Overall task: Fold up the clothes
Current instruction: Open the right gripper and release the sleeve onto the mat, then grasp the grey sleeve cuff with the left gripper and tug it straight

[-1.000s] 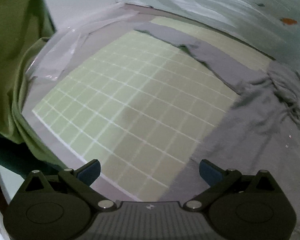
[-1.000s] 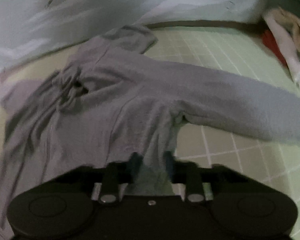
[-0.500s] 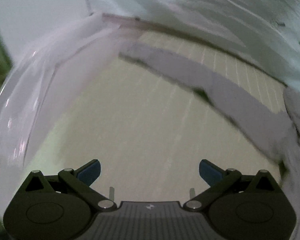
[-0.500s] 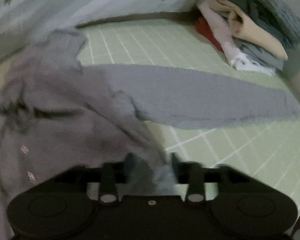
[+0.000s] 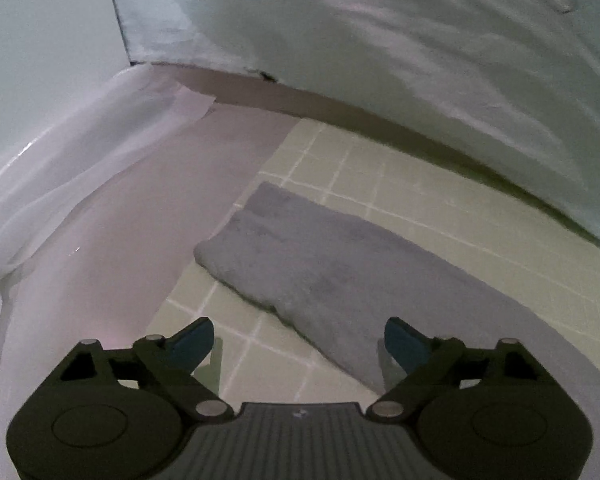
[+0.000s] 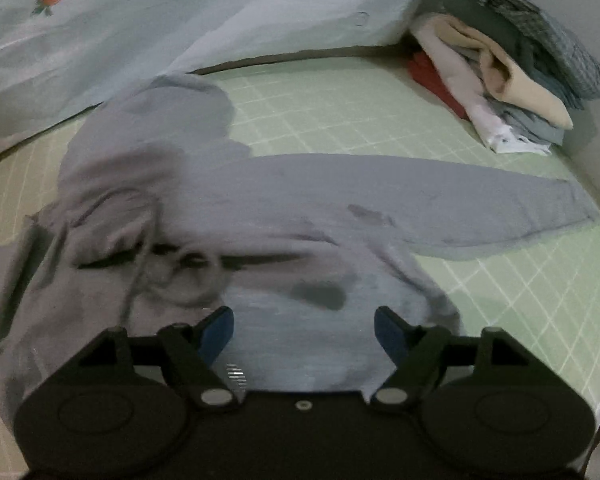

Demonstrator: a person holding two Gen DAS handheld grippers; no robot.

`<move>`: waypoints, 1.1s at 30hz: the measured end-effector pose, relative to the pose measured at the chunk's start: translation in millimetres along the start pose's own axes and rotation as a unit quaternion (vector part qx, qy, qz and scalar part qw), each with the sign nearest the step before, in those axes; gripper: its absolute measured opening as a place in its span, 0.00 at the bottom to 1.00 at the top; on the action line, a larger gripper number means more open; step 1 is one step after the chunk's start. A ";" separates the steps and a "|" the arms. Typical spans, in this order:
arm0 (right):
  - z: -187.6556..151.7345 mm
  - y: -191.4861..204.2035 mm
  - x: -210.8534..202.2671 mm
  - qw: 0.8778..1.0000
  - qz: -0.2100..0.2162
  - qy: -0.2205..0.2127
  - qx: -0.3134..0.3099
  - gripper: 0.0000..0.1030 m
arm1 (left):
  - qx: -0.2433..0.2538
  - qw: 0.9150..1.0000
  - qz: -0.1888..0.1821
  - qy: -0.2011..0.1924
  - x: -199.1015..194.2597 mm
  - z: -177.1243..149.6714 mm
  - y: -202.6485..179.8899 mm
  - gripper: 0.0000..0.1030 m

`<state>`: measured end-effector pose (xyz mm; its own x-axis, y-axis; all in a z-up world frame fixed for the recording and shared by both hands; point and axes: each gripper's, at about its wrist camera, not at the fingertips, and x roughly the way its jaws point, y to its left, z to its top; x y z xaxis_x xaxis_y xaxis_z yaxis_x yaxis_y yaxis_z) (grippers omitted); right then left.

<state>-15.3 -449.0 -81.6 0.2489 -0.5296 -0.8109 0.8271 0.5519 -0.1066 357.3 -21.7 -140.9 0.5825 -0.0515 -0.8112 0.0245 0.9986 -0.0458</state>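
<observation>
Grey sweater (image 6: 236,216): spread on green grid mat (image 6: 520,292) over surface, body bunched; one sleeve (image 5: 340,264) laid twd mat's far corner. Left hand-held gripper (image 5: 298,342): jaws wide apart, poised above sleeve. Right hand-held gripper (image 6: 304,330): jaws apart, nothing gripped, over sweater body. Folded clothes pile (image 6: 500,80) noted at mat's far right.

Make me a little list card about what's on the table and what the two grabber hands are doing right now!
garment: grey long-sleeved top, body rumpled, lying on the mat
sleeves: one sleeve stretched flat toward the clothes pile; other sleeve flat before the left gripper
surface: green grid mat
left gripper: open, empty, over the sleeve end
right gripper: open, empty, over the top's body
clothes pile: folded stack at the mat's far corner
</observation>
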 end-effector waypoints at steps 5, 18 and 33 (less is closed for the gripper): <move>1.6 15.1 -14.3 1.000 0.011 -0.003 0.000 0.77 | 0.006 1.000 0.002 -0.016 11.9 2.0 -0.2 0.77; -10.5 32.1 -29.5 0.996 -0.016 -0.026 -0.088 0.77 | -0.017 0.996 0.066 -0.057 -5.0 -5.0 39.2 0.15; -7.5 33.5 -21.9 0.996 0.012 -0.021 -0.082 0.77 | -0.073 0.987 0.141 -0.030 -48.2 -43.5 139.8 0.27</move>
<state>3.1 -414.0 -71.7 0.2904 -0.5396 -0.7902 0.7278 0.6607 -0.1837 297.3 120.1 -133.6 0.5961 0.2336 -0.7682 -0.2601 0.9613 0.0905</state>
